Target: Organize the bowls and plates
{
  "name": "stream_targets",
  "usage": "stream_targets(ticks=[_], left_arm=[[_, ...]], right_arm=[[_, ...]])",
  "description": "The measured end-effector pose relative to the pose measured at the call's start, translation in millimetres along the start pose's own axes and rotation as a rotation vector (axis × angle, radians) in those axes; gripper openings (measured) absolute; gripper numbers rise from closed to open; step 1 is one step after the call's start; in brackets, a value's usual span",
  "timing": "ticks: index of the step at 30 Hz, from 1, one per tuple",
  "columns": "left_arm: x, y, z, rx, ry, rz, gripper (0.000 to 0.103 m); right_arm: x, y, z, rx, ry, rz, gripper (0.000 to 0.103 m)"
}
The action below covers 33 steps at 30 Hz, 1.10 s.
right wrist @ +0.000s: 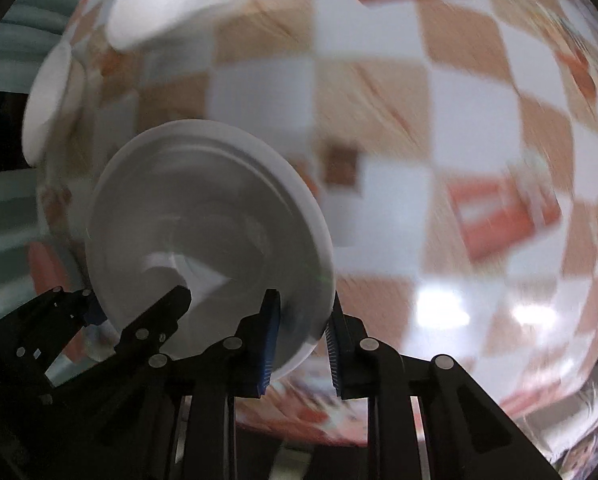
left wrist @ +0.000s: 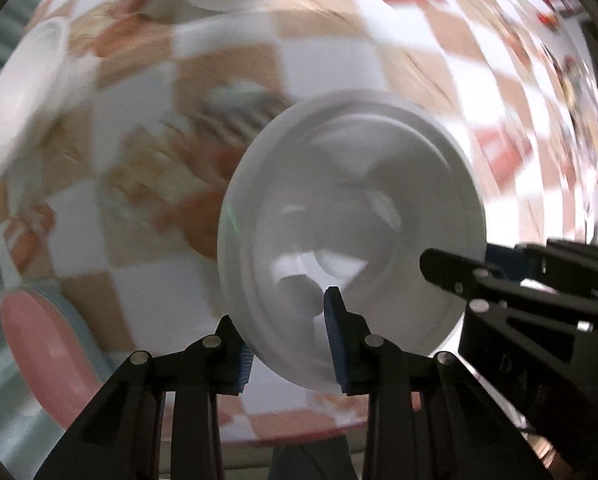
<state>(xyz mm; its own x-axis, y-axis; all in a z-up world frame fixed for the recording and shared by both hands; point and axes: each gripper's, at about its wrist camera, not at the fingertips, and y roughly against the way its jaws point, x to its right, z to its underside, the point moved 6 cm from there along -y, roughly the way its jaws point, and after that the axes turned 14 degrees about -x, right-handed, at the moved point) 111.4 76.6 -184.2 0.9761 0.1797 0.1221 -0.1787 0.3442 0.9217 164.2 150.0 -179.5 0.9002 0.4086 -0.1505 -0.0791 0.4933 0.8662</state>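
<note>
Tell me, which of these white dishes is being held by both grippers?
The white bowl in the middle: the left gripper and right gripper each pinch its rim. The other white dishes lie untouched on the checkered cloth.

Below me I see a round bench (right wrist: 379,92) under a smeared orange, tan and white checked cloth (left wrist: 315,68), bright glare spots near its edge, and pale green ribbed upholstery (right wrist: 31,12) beyond it.

the left gripper (left wrist: 289,344) points down, jaws clamped across the rim of a white bowl (left wrist: 351,236). the right gripper (right wrist: 301,344) grips the opposite rim, tilted steeply downward.
</note>
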Motion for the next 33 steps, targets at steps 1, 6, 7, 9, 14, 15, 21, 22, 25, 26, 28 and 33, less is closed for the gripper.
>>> stream_targets(ticks=[1, 6, 7, 9, 14, 15, 21, 22, 25, 26, 28, 33], left_arm=[[10.2, -4.8, 5.9, -0.009, -0.026, -0.004, 0.034], [36.5, -17.3, 18.0, -0.03, -0.093, -0.01, 0.034], [43.0, -19.6, 21.8, -0.027, -0.102, -0.013, 0.034], [50.2, -20.6, 22.6, -0.024, -0.107, -0.01, 0.038], [30.1, 1.8, 28.1, 0.035, -0.097, -0.052, 0.073], [35.3, 8.9, 29.5, 0.042, -0.095, -0.044, 0.075], [4.6, 22.1, 40.5, 0.038, -0.035, -0.005, 0.079], [-0.3, 24.6, 42.8, 0.038, -0.022, 0.004, 0.079], [-18.2, 35.7, 49.6, 0.054, 0.013, 0.02, 0.079], [-21.1, 40.4, 51.1, 0.065, 0.021, 0.022, 0.079], [-25.5, 51.1, 49.6, 0.086, 0.034, 0.015, 0.079], [-43.4, 80.0, 28.9, 0.138, 0.045, 0.013, 0.08]], right_arm=[[3.7, -2.2, 4.1, -0.003, -0.008, 0.002, 0.024], [30.7, -13.0, 31.9, -0.013, -0.057, 0.004, 0.024], [33.0, -13.9, 34.0, -0.012, -0.062, 0.001, 0.024], [38.9, -12.3, 32.3, -0.003, -0.069, -0.008, 0.024], [74.3, 10.4, 30.1, 0.033, -0.074, -0.023, 0.025], [78.3, 13.6, 29.2, 0.037, -0.082, -0.025, 0.036], [103.4, 38.1, 33.1, 0.081, -0.118, -0.05, 0.089], [116.6, 44.2, 33.3, 0.083, -0.128, -0.054, 0.089], [134.7, 56.1, 36.1, 0.095, -0.164, -0.056, 0.089], [141.3, 61.0, 36.9, 0.098, -0.169, -0.054, 0.089], [151.6, 72.1, 33.9, 0.109, -0.177, -0.044, 0.089], [157.9, 101.9, 24.2, 0.135, -0.161, -0.02, 0.089]])
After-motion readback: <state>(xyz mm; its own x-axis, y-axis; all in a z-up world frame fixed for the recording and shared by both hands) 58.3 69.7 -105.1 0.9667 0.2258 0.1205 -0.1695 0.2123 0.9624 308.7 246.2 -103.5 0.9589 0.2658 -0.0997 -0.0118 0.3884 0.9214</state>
